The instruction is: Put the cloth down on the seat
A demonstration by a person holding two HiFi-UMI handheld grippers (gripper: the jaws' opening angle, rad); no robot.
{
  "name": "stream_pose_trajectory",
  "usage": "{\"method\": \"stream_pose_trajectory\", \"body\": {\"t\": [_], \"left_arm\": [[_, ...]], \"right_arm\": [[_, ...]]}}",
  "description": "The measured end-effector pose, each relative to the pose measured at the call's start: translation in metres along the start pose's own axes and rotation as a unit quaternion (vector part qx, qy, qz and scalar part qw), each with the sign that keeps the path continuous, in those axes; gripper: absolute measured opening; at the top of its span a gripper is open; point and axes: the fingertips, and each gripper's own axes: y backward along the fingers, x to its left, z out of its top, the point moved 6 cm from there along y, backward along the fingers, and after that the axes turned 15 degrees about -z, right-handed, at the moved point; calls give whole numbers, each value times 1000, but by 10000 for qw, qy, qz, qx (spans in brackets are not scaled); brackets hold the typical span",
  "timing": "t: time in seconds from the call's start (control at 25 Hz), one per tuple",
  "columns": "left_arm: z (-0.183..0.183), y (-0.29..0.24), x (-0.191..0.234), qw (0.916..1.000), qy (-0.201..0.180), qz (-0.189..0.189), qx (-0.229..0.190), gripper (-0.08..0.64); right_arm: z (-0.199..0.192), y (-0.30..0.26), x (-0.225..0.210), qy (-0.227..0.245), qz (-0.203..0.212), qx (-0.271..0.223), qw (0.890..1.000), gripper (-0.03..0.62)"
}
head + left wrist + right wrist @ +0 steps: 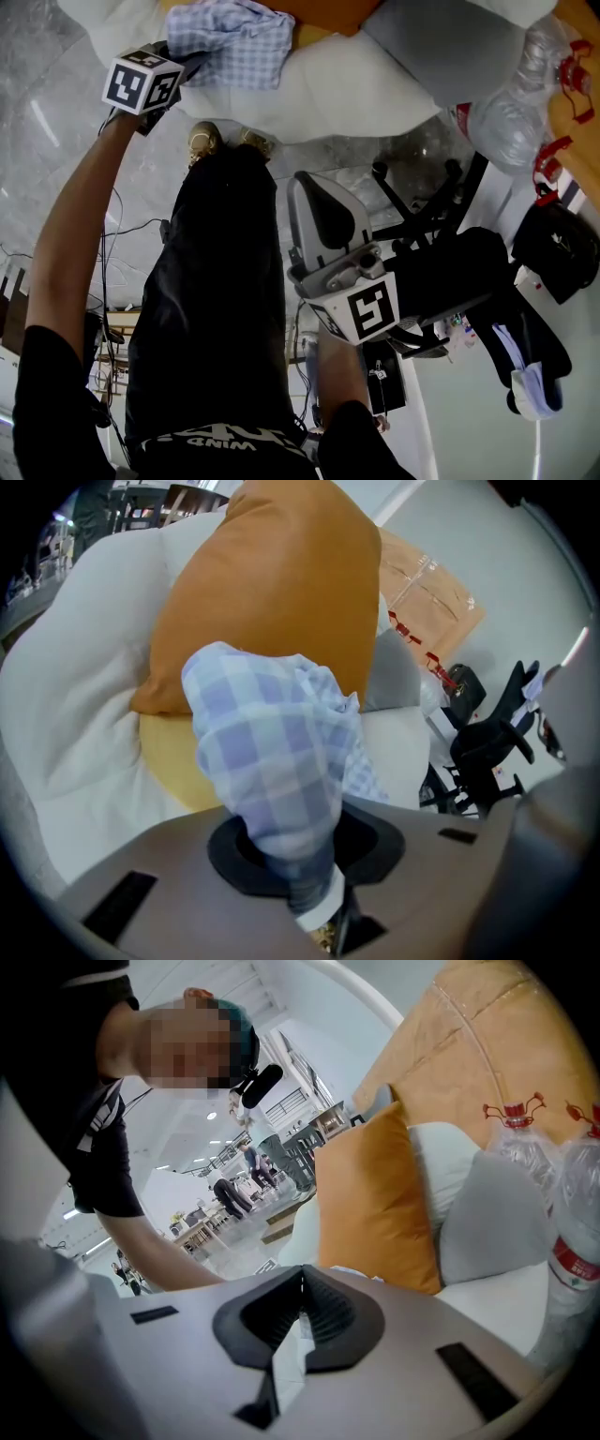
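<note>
A blue-and-white checked cloth (234, 42) hangs bunched from my left gripper (187, 58), which is shut on it at the head view's top left, above the white sofa seat (375, 94). In the left gripper view the cloth (272, 752) rises out of the jaws of the left gripper (314, 864) and hides them; behind it stand an orange cushion (272, 583) and a yellow pad (173, 761). My right gripper (319, 202) hovers lower, over the floor, off the sofa. Its jaws (302, 1283) are shut with nothing between them.
A grey cushion (441, 47) lies on the sofa to the right of the orange cushion (337, 14). Clear plastic bottles (506, 112) stand at the sofa's right end. A black office chair base (431, 206) and a black bag (553, 244) sit on the floor nearby.
</note>
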Motion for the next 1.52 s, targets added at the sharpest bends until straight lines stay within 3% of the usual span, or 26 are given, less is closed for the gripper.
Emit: {"method": "stream_pose_trajectory", "body": {"t": [0.36, 0.72, 1.08, 1.36, 1.4, 1.52], "left_arm": [[-5, 5, 3, 9995, 107, 278, 104, 155], [-16, 15, 13, 9985, 285, 466, 30, 271], [-23, 26, 19, 9961, 479, 731, -130, 330], [-20, 38, 15, 9951, 349, 916, -126, 330], [-18, 40, 14, 9951, 274, 938, -165, 313], [-11, 47, 5, 9945, 18, 1007, -285, 169]], "right_arm": [[6, 1, 5, -3, 36, -72, 10000, 21], [3, 3, 9, 9, 73, -58, 10000, 21], [6, 2, 12, 26, 93, -89, 9999, 21], [5, 4, 15, -6, 78, -101, 9999, 21], [5, 4, 16, -5, 83, -112, 9999, 21], [8, 6, 21, 22, 102, -139, 9998, 21]]}}
